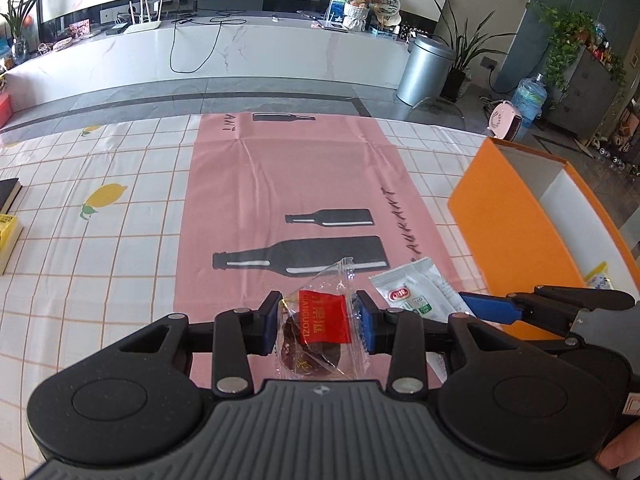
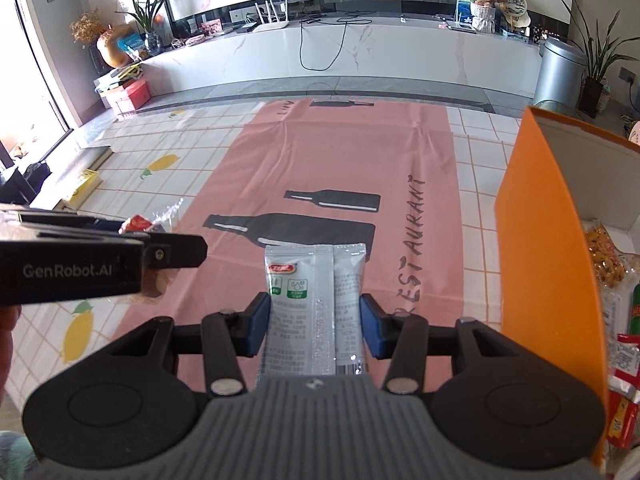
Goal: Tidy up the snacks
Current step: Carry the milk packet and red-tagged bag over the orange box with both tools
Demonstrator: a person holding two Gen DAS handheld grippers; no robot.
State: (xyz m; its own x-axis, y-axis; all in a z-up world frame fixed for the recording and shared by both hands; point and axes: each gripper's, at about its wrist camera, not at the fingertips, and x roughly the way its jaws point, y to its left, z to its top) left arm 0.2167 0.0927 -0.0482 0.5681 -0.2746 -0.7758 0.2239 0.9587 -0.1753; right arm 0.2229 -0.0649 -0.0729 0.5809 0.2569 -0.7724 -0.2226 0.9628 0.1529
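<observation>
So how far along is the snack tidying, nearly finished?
Looks close to done. Several packets already lie inside the orange box. In hand: the left gripper holds a clear packet with a red label, and the right gripper holds a white sachet. Both still need to go into the box. No other loose snacks show on the pink cloth.

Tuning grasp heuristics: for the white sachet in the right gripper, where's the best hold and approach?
As now: the right gripper pinches the white sachet across its narrow width, on the two long edges near mid-length, coming in along its length. It is flat and limp, so an end grip would probably let it droop.
</observation>
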